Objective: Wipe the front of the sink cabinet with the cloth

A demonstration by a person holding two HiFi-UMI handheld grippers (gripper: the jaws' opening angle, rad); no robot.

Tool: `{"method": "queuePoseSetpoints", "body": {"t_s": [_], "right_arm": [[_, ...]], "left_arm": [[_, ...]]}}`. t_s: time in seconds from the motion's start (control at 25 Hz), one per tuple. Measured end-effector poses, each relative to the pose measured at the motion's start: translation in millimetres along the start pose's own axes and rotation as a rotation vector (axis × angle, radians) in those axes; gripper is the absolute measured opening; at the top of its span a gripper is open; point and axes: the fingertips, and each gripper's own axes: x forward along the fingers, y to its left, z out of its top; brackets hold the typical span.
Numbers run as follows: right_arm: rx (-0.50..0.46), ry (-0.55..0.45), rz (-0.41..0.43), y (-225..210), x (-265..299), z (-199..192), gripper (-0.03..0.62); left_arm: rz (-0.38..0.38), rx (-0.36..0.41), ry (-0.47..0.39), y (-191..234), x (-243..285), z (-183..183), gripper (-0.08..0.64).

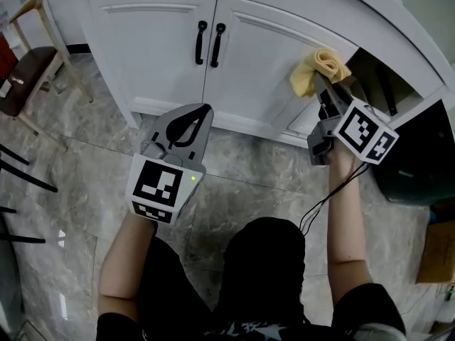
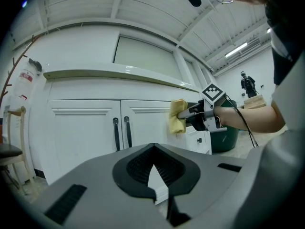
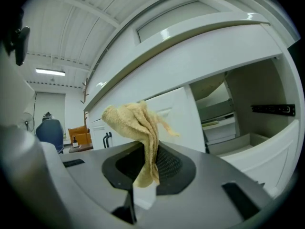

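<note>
My left gripper [image 1: 205, 112] hangs at 9 o'clock before the white panelled sink cabinet [image 1: 153, 45], fingers pressed together on nothing. Only its view shows the crumpled yellow terry cloth [image 2: 177, 117] side-on, at the right door's edge. At 1 o'clock, my right gripper [image 1: 328, 89] pinches that cloth tightly between its fingers.

Left gripper [image 1: 205, 109] closed, right gripper [image 1: 322, 84] clamped.
</note>
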Motion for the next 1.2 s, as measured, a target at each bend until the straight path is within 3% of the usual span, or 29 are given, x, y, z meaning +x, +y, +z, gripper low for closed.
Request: {"method": "queuePoseSetpoints", "body": {"t_s": [0.36,0.64,0.88,1.2], "right_arm": [[0.011,0.114,0.152,74,51,-57,0.06],[0.012,0.152,0.207,108,89,-74,0.06],[-0.044,0.162,0.179,116,117,-81,0.06],[-0.092,0.134,0.122,103,112,-79,0.06]], "left_arm": [[0.09,0.009,0.025,37,-39,-9,0.015],[0.161,0.003,0.034,61,-63,-16,0.015],[0.18,0.001,0.042,66,-76,-20,0.015],[0.155,-0.014,0.043,55,-67,-27,0.015]]}}
